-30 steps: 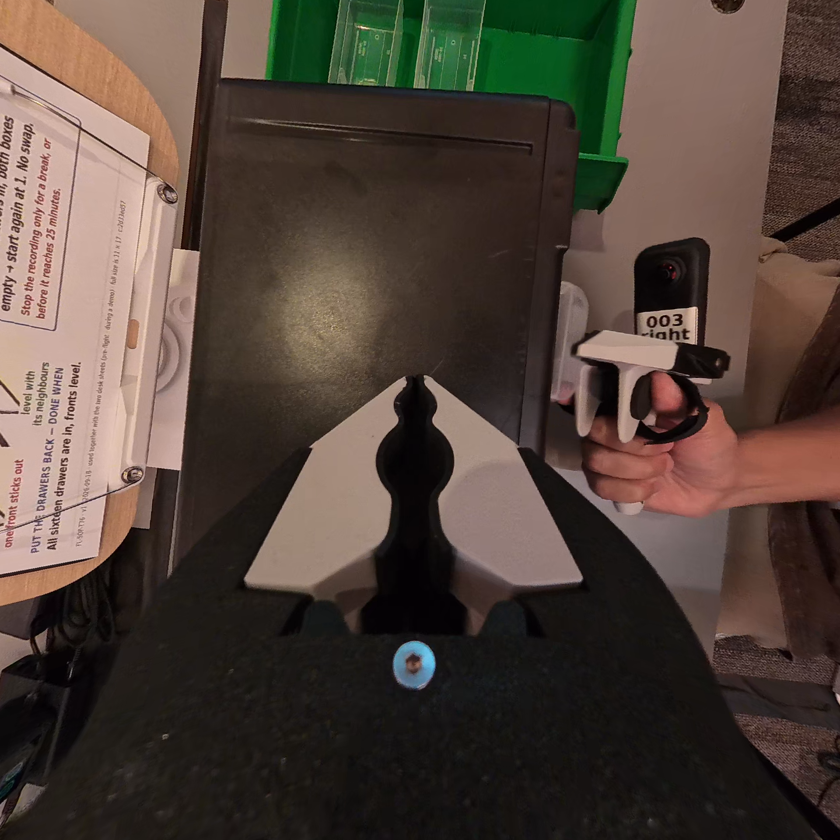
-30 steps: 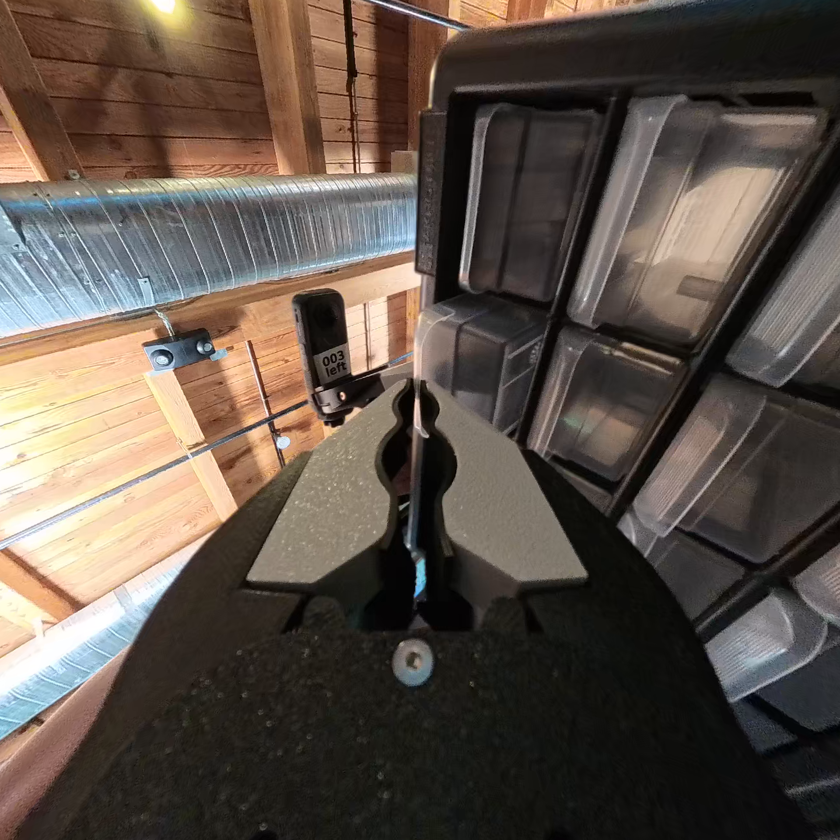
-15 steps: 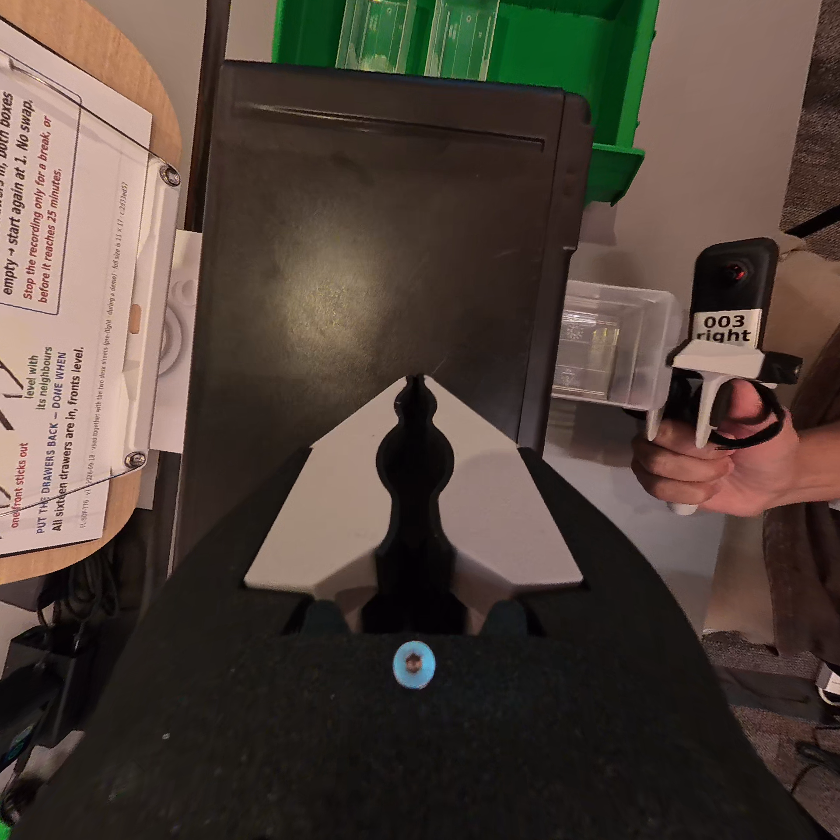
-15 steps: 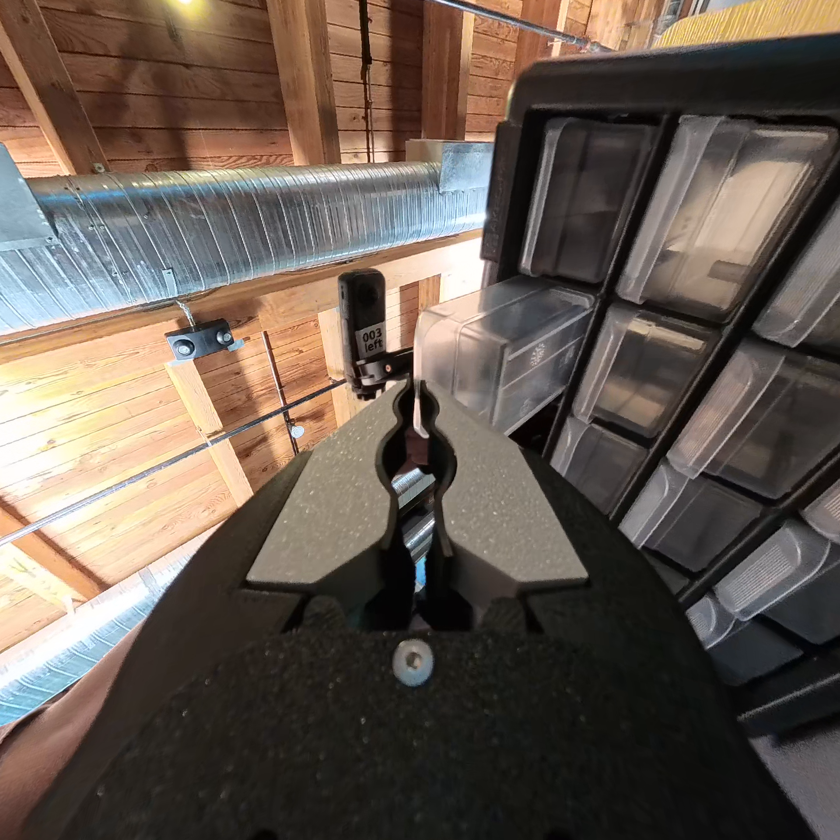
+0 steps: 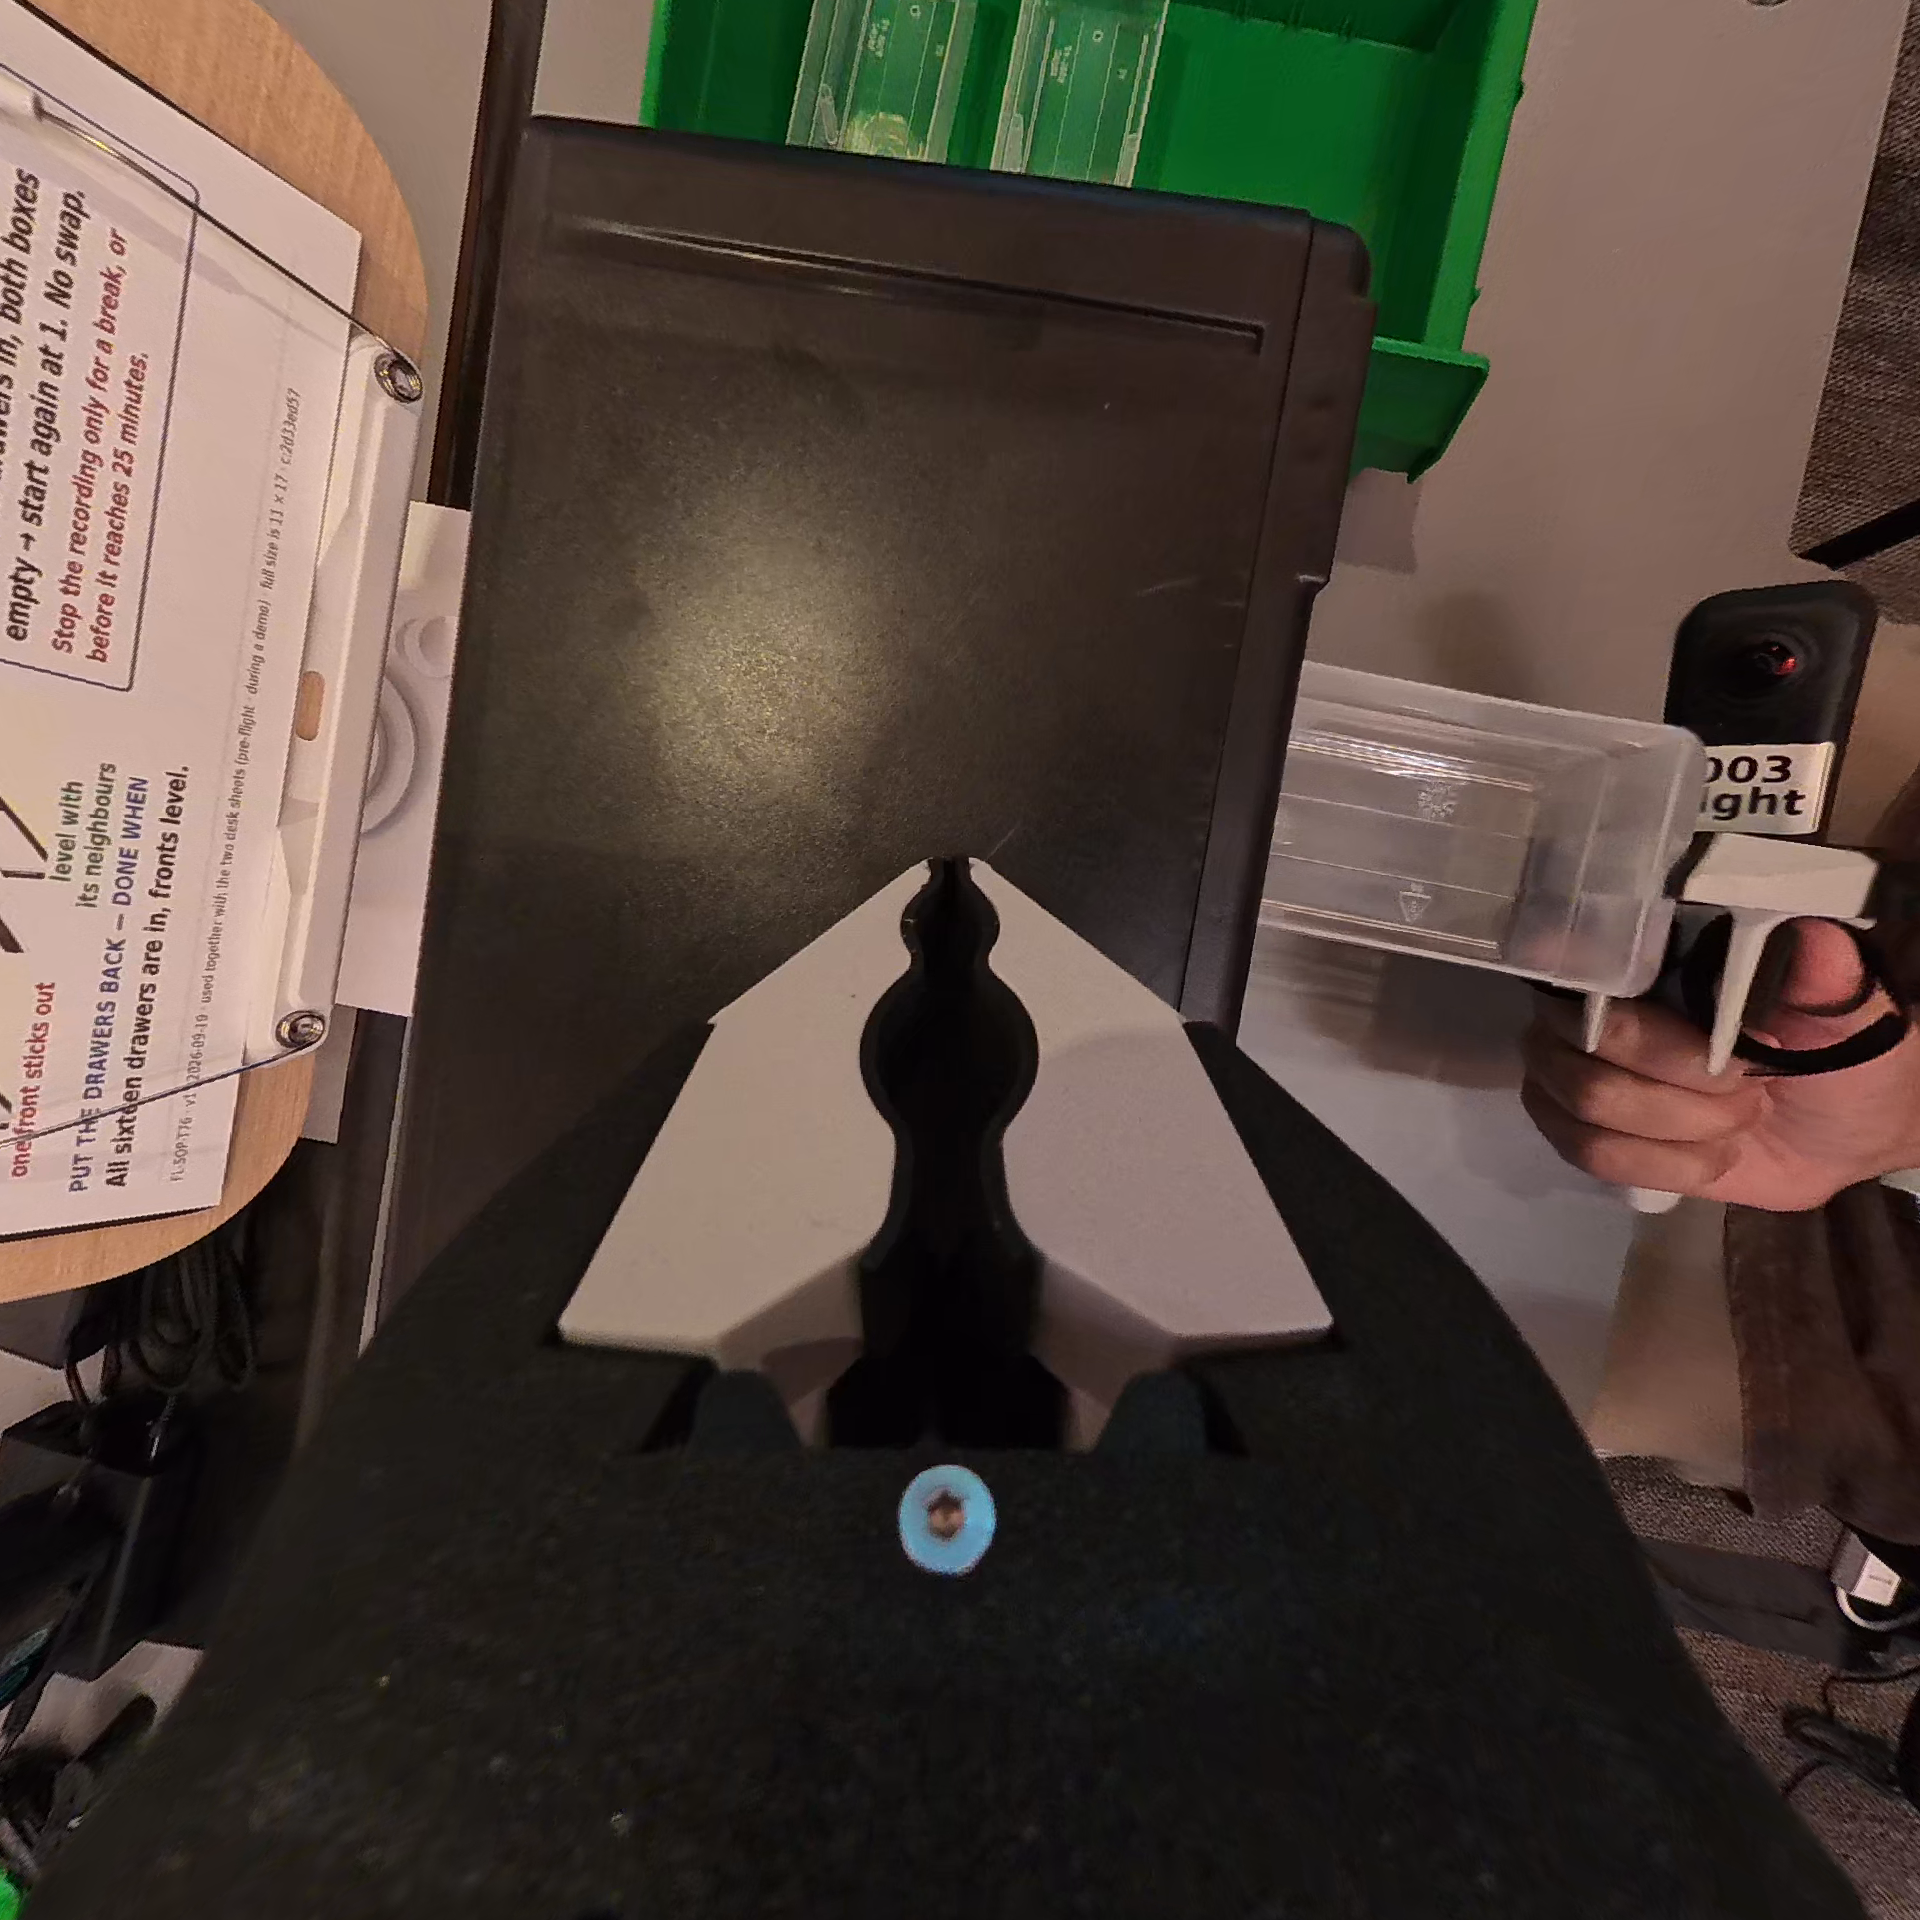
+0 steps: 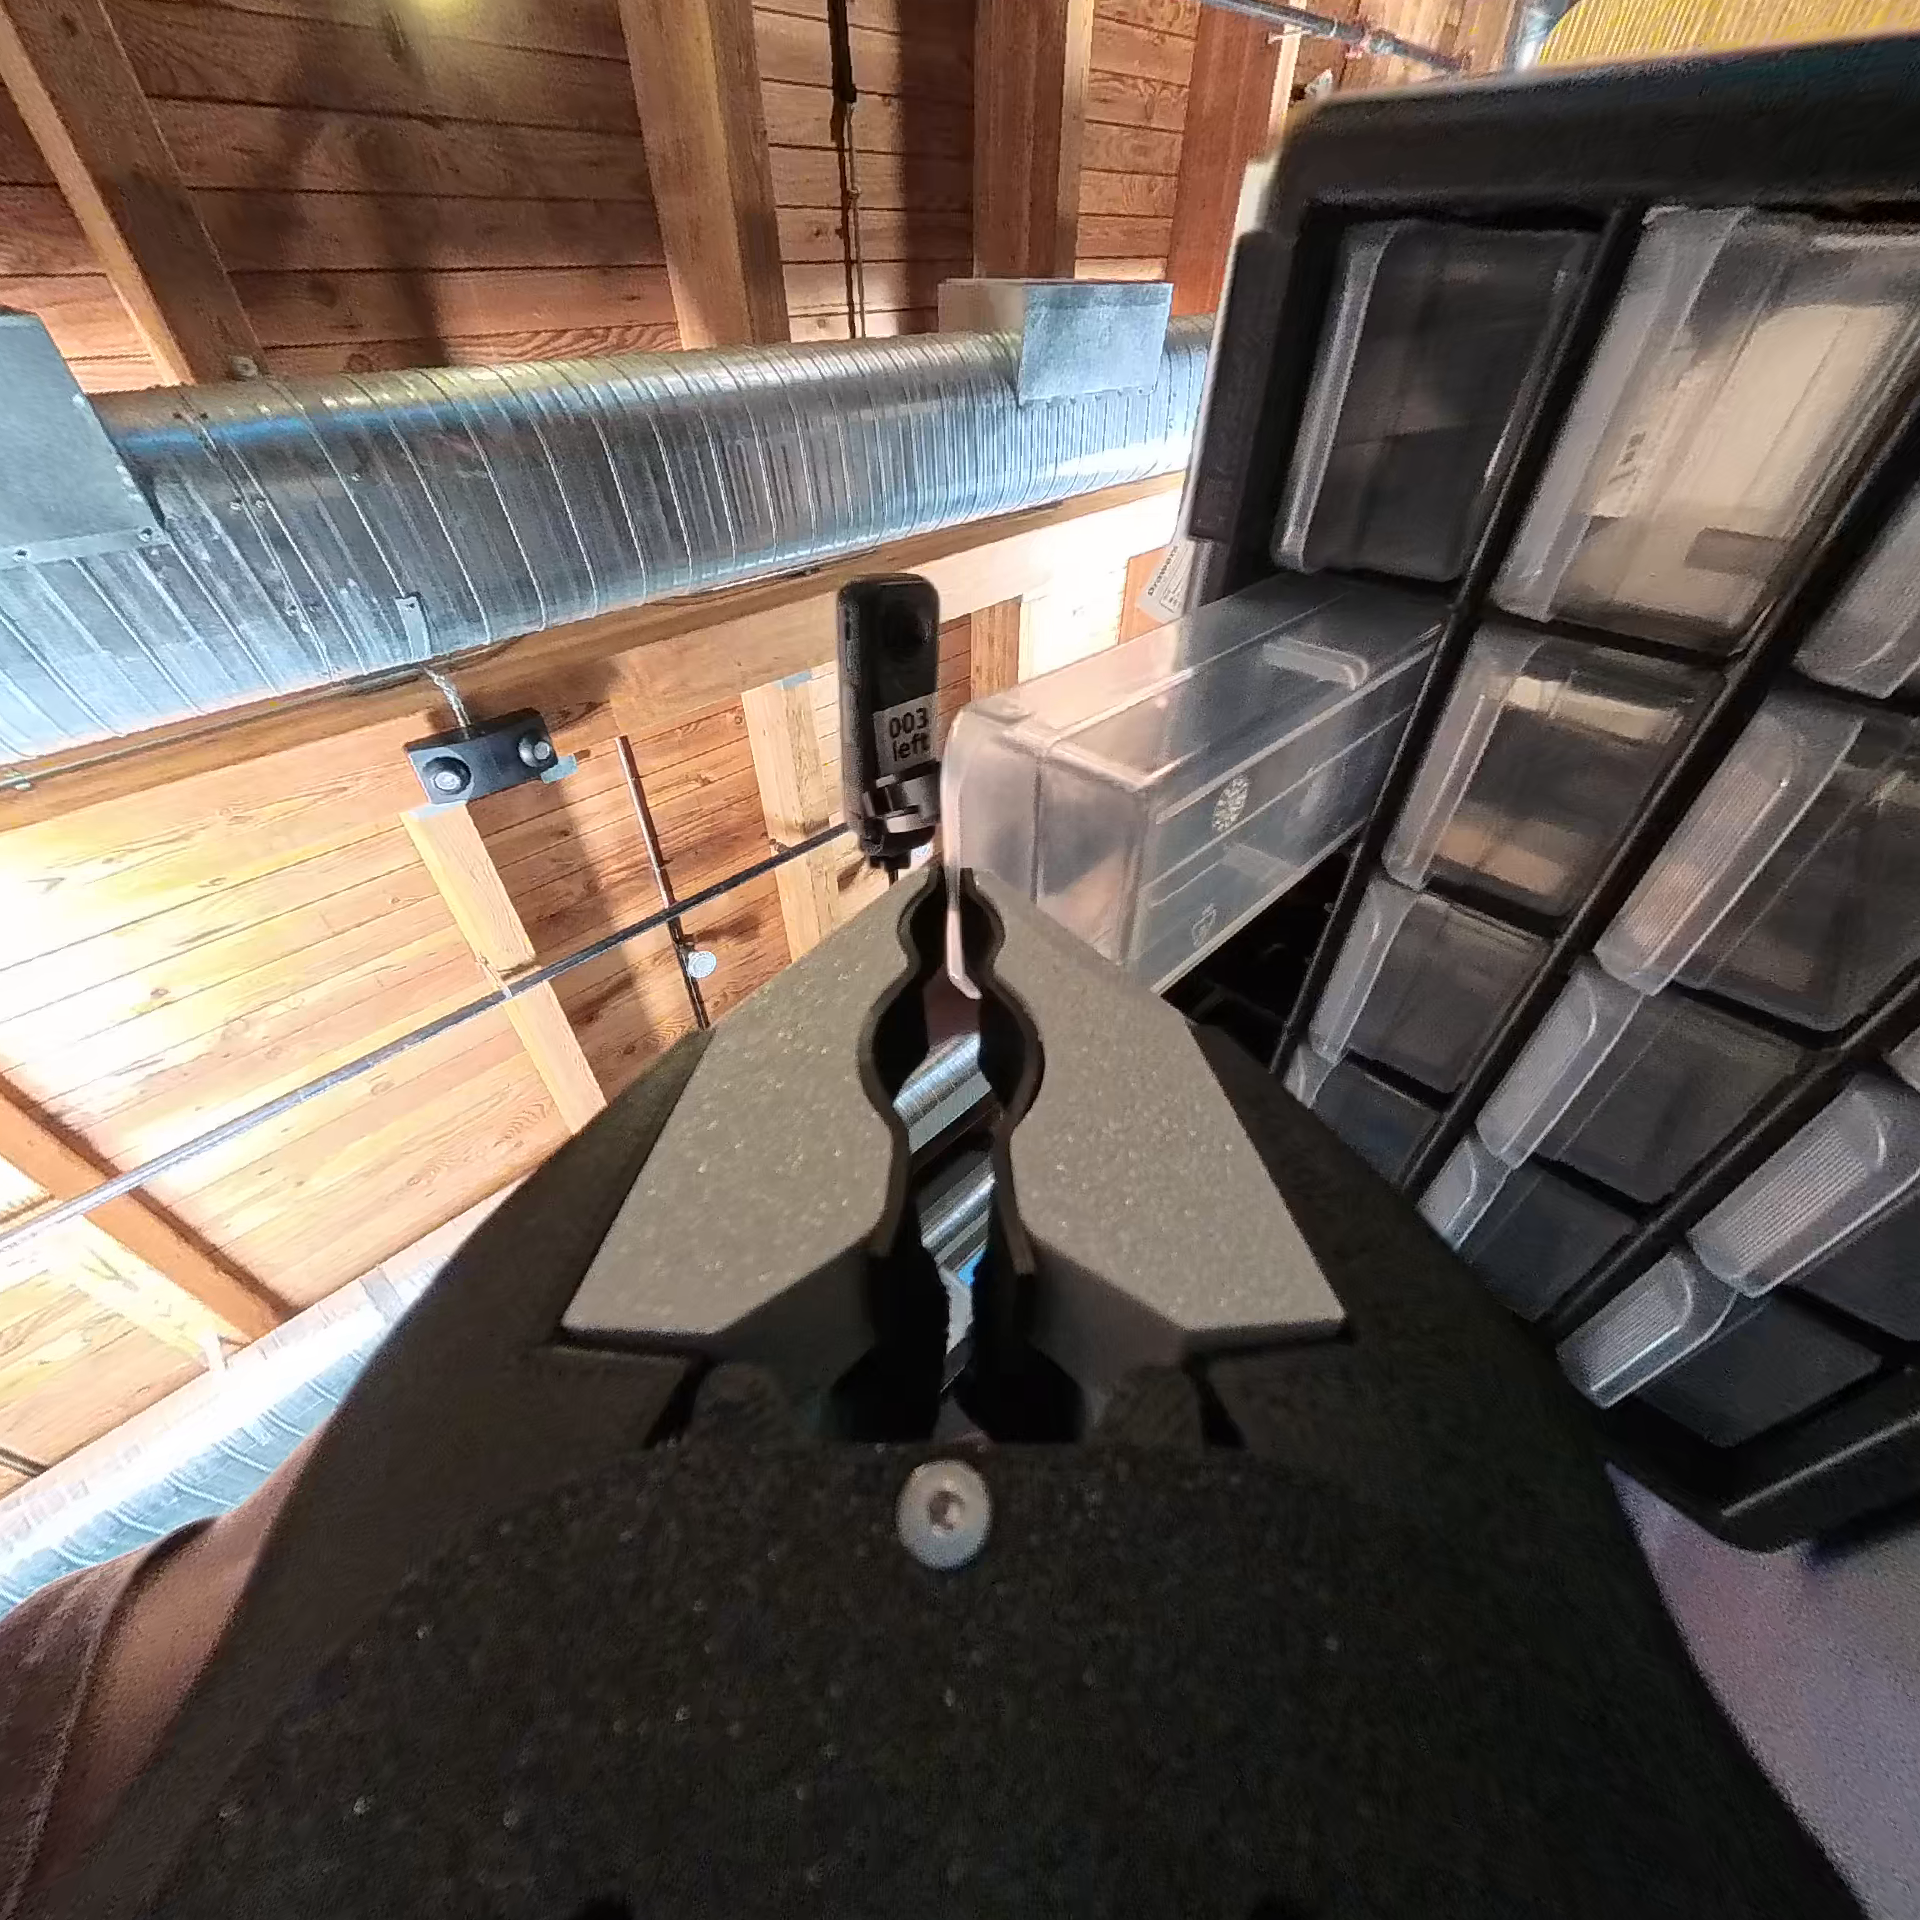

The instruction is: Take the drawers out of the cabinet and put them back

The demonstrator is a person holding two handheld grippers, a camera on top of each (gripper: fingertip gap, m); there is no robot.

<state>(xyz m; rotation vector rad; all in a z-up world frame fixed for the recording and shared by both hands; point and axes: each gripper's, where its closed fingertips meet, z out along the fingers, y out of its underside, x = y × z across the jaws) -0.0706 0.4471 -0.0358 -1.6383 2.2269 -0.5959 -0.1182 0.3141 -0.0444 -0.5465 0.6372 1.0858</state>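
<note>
The black drawer cabinet (image 5: 862,623) lies under my left gripper (image 5: 948,868), which is shut and empty with its tips over the cabinet's top panel. In the right wrist view the cabinet front (image 6: 1455,665) shows several clear drawers in its slots. My right gripper (image 6: 956,894) is shut on the front lip of a clear drawer (image 6: 1195,769) in the left column, which sticks far out of its slot. The same drawer (image 5: 1455,842) shows at the cabinet's right side in the left wrist view, with the right gripper (image 5: 1683,935) and the hand holding it.
A green bin (image 5: 1299,156) with clear drawers in it stands behind the cabinet. A printed sheet in a clear holder (image 5: 156,675) lies on a round wooden table (image 5: 384,239) to the left. Cables (image 5: 125,1434) lie on the floor. A metal duct (image 6: 520,499) runs overhead.
My right gripper has pulled the clear drawer steadily out of the cabinet, away from its front. The left gripper stays shut over the cabinet top, shifted only slightly.
</note>
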